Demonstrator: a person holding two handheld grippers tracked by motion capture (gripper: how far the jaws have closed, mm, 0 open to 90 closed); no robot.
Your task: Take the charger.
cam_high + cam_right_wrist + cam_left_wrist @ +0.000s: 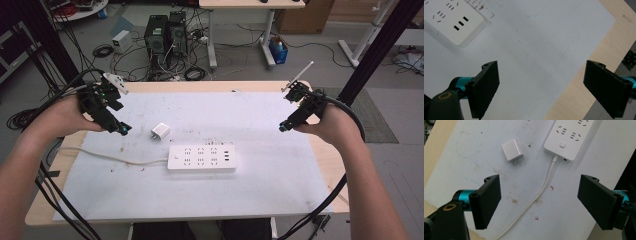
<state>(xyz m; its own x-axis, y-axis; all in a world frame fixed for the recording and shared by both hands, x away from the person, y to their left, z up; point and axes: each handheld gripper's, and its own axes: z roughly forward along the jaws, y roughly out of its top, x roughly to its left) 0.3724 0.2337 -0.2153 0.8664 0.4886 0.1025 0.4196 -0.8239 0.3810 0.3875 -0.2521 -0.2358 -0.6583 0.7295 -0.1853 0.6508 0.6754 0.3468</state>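
Showing 1 pwr strip (pixel 201 158), 1 charger (pixel 160 132), 2 claws agape

I find no words, brand names or numbers that I can read. The white power strip (pixel 201 158) bears only socket slots and a blank button on its face, and the small white charger (pixel 160 131) just beside its corded end is plain. Farther off than the power strip, the boxes on the floor are too small and blurred to read.
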